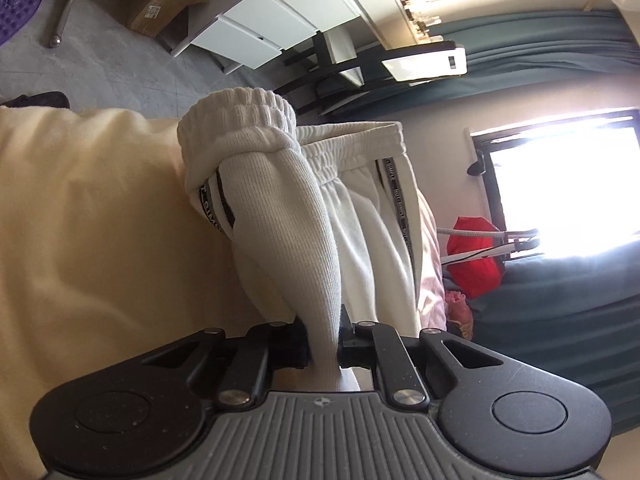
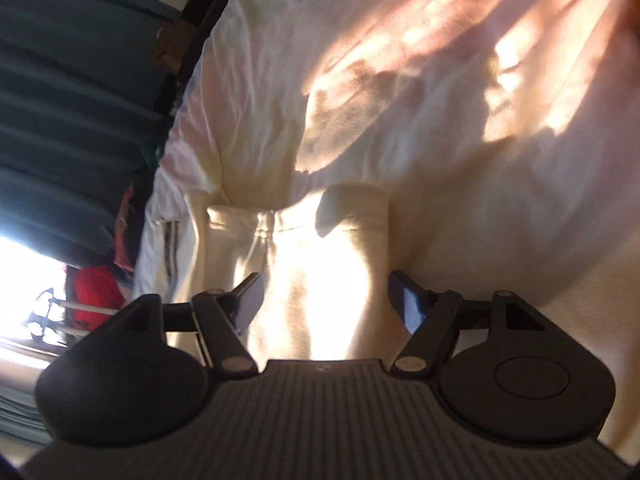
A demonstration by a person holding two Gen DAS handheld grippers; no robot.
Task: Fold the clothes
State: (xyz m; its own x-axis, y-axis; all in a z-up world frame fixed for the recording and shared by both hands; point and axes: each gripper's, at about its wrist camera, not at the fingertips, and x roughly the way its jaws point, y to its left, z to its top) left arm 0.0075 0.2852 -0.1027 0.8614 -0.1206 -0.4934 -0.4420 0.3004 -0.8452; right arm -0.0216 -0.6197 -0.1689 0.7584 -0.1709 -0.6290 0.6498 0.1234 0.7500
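We are clamping the left gripper point(image 1: 323, 346) on the white trousers' point(image 1: 360, 216) ribbed cuff point(image 1: 240, 128) while the right gripper point(image 2: 326, 300) is straddling the other leg point(image 2: 316, 272), released, for folding.

A bed covered with a pale cream-yellow sheet point(image 1: 92, 208) carries the clothes. Directly on it lies a pair of white knit trousers with a gathered elastic waistband and a black-and-white lettered side stripe point(image 1: 372, 216), spread flat towards the bed's far edge. In the right wrist view the same cream sheet point(image 2: 460, 208) is rumpled and crossed by sunlight and shadow, with the white trousers point(image 2: 320, 248) resting on it. Beyond them, near the bed's edge, sits a crumpled pink cloth point(image 1: 458, 304).
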